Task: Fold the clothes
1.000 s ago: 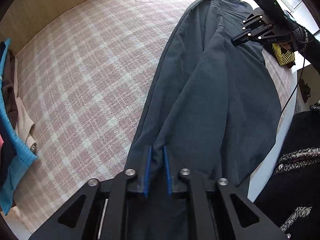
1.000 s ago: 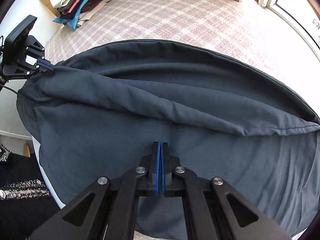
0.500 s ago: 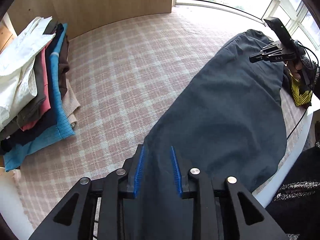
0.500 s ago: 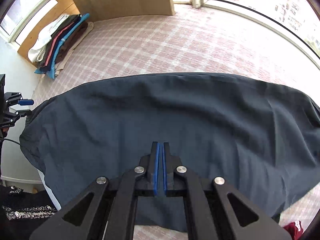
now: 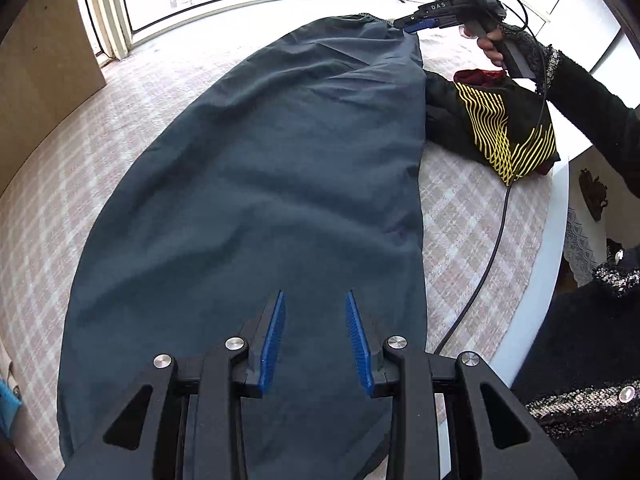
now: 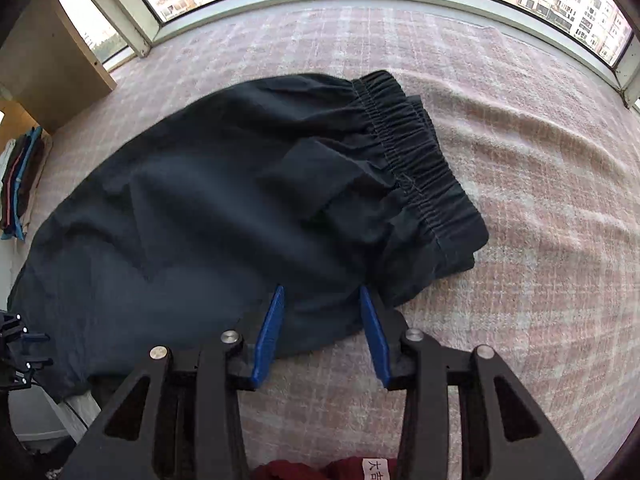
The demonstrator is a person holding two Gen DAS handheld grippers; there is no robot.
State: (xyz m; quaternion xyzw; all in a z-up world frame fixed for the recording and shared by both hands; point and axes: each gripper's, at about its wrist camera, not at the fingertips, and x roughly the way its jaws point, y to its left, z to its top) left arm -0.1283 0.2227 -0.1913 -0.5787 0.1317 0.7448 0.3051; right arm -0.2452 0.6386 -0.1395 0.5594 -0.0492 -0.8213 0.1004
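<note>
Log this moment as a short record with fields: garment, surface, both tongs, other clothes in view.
garment: dark trousers, laid flat, elastic waistband toward the window
surface: checked cloth under them
left tongs: open, above the trousers, nothing gripped
right tongs: open, jaws just been opening, over the trousers' edge, nothing gripped
other clothes: black and yellow garment beside the trousers; folded pile at the far end

The dark slate-blue fabric trousers [image 5: 260,184] are plain. The soft blanket-covered worktop [image 6: 540,208] carries a pink-and-cream plaid. A black folded garment [image 5: 496,128] bears wavy yellow lines. Both black hand-held grippers, left [image 5: 316,338] and right [image 6: 322,334], have bright blue pads.
</note>
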